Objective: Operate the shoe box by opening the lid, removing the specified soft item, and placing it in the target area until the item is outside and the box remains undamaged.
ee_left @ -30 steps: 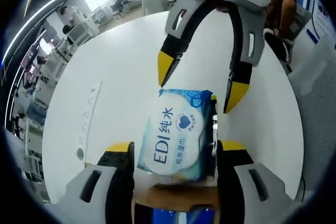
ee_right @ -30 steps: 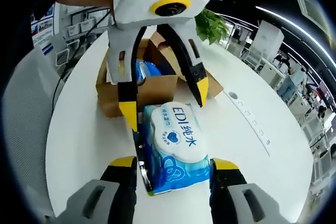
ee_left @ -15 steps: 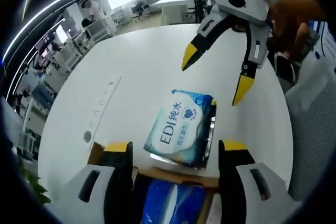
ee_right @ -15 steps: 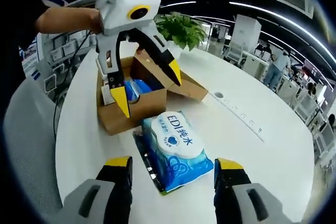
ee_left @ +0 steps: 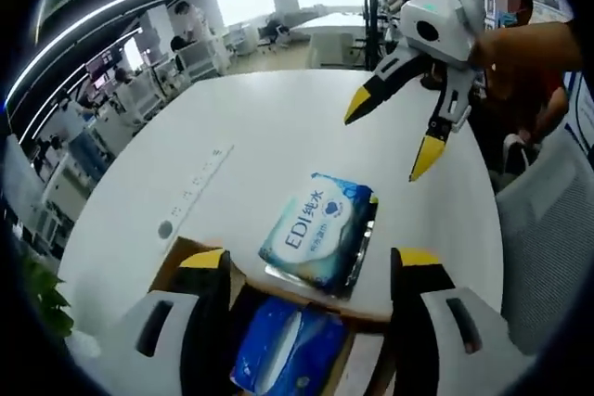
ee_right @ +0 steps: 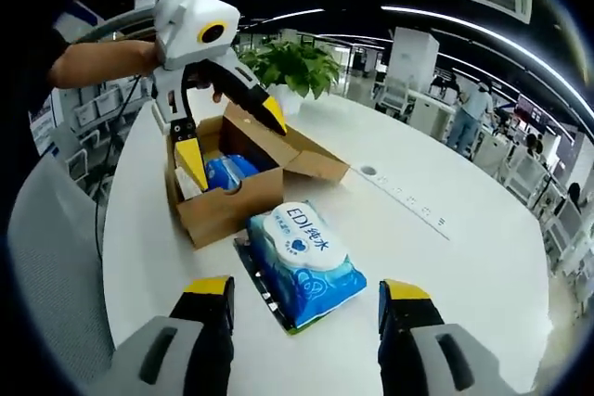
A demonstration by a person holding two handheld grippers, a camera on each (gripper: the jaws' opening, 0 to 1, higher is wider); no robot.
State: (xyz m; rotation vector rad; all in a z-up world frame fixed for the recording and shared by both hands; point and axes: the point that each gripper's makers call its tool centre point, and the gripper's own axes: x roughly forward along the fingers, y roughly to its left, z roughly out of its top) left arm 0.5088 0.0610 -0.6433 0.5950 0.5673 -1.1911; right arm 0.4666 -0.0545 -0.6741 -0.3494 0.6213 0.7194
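Wet-wipe pack [ee_right: 304,261] now lies released on the counter [ee_right: 445,285], just beside the open shoe box [ee_right: 223,201]. Both tools, left [ee_left: 306,271] and right [ee_right: 304,299], have withdrawn, jaws wide, empty. Removal appears complete; box undamaged.

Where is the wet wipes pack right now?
In the right gripper view the wet wipes pack lies flat on the white table, just in front of the open cardboard box, with both tools lifted clear of it.
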